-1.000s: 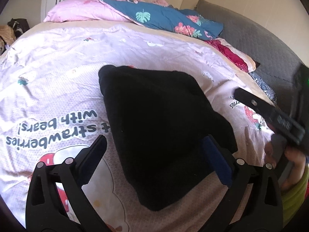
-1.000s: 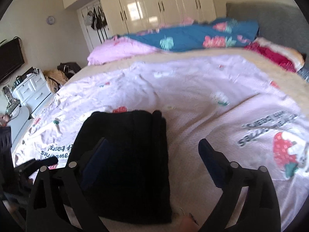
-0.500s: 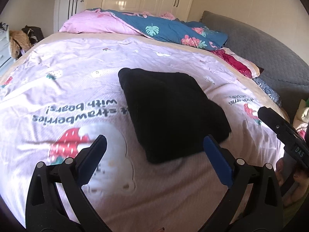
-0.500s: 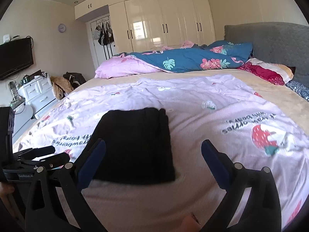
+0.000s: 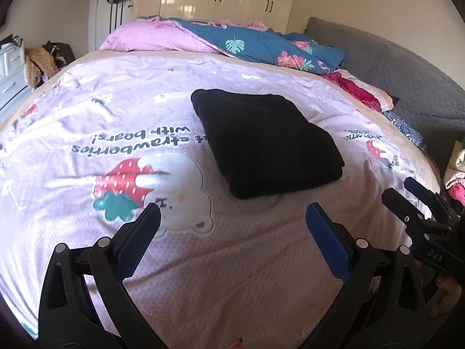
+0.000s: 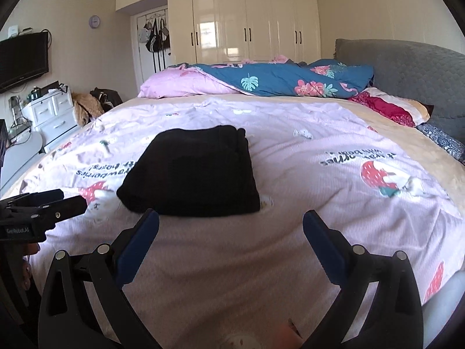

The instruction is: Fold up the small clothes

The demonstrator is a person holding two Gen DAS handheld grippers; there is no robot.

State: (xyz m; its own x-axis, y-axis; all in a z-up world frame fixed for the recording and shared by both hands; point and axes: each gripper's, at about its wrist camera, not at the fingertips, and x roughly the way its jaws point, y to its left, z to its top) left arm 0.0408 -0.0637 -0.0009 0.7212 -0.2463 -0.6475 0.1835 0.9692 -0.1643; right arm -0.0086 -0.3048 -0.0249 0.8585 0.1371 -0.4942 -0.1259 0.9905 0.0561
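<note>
One folded black garment (image 5: 267, 145) lies flat on the pink strawberry-print bedspread (image 5: 87, 133), just to the right of the upside-down lettering "strawberries with bears!" (image 5: 130, 141) and up from the printed white bear with a strawberry (image 5: 151, 192). Nothing touches the garment. The left gripper (image 5: 232, 232) hovers over the bedspread on the near side of the garment, its blue-padded fingers (image 5: 139, 238) spread wide and holding nothing. The right gripper (image 6: 231, 232) is likewise held wide apart and empty, with the garment (image 6: 194, 174) just beyond its left fingertip. In the left wrist view the right gripper (image 5: 412, 203) shows at the right edge, near the bed's side and well apart from the garment; in the right wrist view the left gripper (image 6: 49, 203) shows at the left edge, near the garment's left corner but not touching it. Beyond the garment, at the far end of the bedspread, sit a pink pillow (image 6: 186, 83) and a blue floral duvet (image 6: 279, 80), with a grey headboard (image 6: 407, 69) to the right and cream wardrobes (image 6: 247, 23) behind.
</note>
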